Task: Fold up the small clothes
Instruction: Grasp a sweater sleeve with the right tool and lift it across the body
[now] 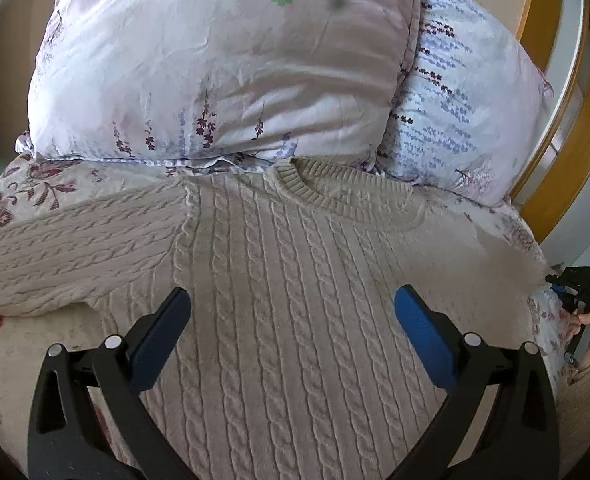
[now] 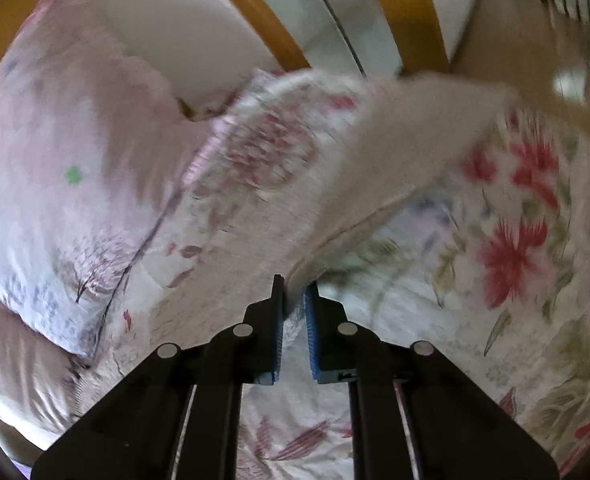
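Two claws differed: right claw [image 2: 295, 300] pinched the sweater [image 1: 295, 300] sleeve [image 2: 395, 152] stretching ahead, left claw [image 1: 293, 308] hovered wide over its chest.

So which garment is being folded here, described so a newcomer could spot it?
Start at the two floral pillows at the head of the bed. Just below them lies a beige sweater, spread flat on the flowered bedspread. It alone is plain-coloured and cable-knit, with a ribbed round collar.
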Demonstrator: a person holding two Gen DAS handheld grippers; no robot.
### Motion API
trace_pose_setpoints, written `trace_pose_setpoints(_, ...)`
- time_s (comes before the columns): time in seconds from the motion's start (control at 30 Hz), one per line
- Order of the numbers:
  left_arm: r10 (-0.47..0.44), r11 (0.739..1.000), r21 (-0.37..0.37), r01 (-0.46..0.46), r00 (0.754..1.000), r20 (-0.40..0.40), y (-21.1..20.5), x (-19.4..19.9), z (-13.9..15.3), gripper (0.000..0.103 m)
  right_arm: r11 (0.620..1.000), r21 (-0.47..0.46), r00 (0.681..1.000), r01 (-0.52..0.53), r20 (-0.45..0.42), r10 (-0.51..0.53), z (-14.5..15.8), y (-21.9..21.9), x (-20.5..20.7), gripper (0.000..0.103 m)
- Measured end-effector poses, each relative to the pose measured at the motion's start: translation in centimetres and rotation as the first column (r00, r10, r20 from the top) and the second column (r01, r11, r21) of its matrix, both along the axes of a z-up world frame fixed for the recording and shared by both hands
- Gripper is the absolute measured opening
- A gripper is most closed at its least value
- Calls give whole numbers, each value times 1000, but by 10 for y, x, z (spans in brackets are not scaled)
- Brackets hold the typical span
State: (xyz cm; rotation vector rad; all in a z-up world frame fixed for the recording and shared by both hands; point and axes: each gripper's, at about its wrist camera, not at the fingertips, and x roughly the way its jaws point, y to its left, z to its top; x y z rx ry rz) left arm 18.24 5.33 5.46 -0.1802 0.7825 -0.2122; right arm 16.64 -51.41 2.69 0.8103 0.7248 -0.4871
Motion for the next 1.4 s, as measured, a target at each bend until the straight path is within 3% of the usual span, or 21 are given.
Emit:
trace_pose_setpoints(0.13,-9,1000,-21,9,1000,-1,2,5,-4,101,986,-127,990,-106,76,116,38,36,6,11)
trace_pose_setpoints(0.23,-33,998,-50,32,999,-18,3,10,-7,101,948,-187,947,-256,146,284,64,84,14,10)
trace_pose_setpoints(0.33,-78,991,-115,73,996,-41,4,14,-12,101,855,-216,844,-472,170,509,72,159,25,10)
trace_pose_setpoints(0.47,-93,983,-164,84,994,-52,2,18,-21,101,713,-136,712,-688,62,699,31,238,41,10)
trace_pose_setpoints(0.53,-89,980,-183,76,994,-64,3,20,-27,101,689,-65,690,-722,17,724,8,253,48,12)
trace_pose_setpoints(0.6,-87,975,-211,69,993,-78,6,22,-31,101,705,5,705,-709,11,709,-5,250,49,15)
trace_pose_setpoints(0.67,-84,966,-254,58,992,-95,11,24,-36,101,721,99,727,-686,72,682,-8,235,46,33)
trace_pose_setpoints(0.7,-83,961,-272,53,992,-99,13,25,-37,101,734,142,748,-664,101,656,-8,227,44,53)
trace_pose_setpoints(0.73,-81,957,-285,50,992,-100,15,26,-37,101,759,165,777,-630,126,617,-5,215,39,59)
trace_pose_setpoints(0.97,-95,944,-323,64,992,-83,18,25,-35,101,876,235,906,-421,146,397,-2,158,29,58)
trace_pose_setpoints(1.07,-92,943,-326,60,992,-83,20,25,-32,101,911,235,940,-339,124,317,-5,142,26,44)
trace_pose_setpoints(1.13,-84,942,-331,52,993,-84,22,24,-30,101,939,184,956,-292,76,282,-2,137,31,21)
trace_pose_setpoints(1.2,-75,942,-332,43,994,-81,25,23,-27,101,959,39,959,-282,17,281,10,142,37,15)
trace_pose_setpoints(1.27,-57,942,-335,27,995,-79,29,22,-22,101,943,-124,950,-309,6,313,32,163,46,12)
trace_pose_setpoints(1.33,-52,936,-352,23,996,-72,32,21,-17,101,897,-240,920,-370,36,389,54,189,48,11)
trace_pose_setpoints(1.4,-52,930,-367,23,996,-68,33,21,-14,101,822,-309,849,-478,78,523,72,230,53,11)
